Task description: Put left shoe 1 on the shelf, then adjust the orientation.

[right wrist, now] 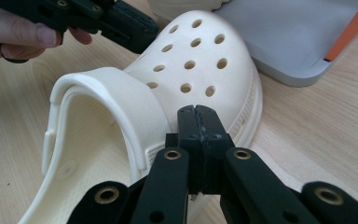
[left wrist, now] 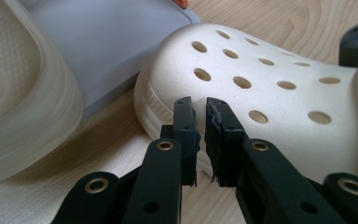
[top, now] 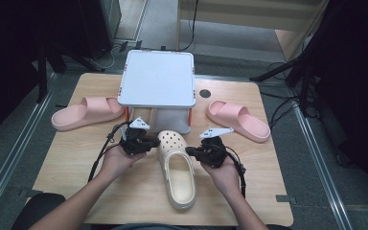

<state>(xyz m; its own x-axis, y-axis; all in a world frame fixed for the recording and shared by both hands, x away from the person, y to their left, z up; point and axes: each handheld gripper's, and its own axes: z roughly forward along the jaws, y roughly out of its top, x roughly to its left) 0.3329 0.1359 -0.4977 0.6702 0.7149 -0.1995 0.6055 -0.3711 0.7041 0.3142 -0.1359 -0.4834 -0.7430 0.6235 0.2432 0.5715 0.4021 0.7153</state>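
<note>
1 cream clog (top: 177,167) — perforated toe, strap folded forward, upright

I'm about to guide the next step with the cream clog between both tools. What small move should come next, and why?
Probably nudge the clog forward, toe toward the grey rack. Both hand-held grippers flank its toe: the left hand-held gripper is nearly closed at one side, the right hand-held gripper shut against the other. Neither clamps it, and a second cream clog already sits on the rack's lower shelf.
</note>
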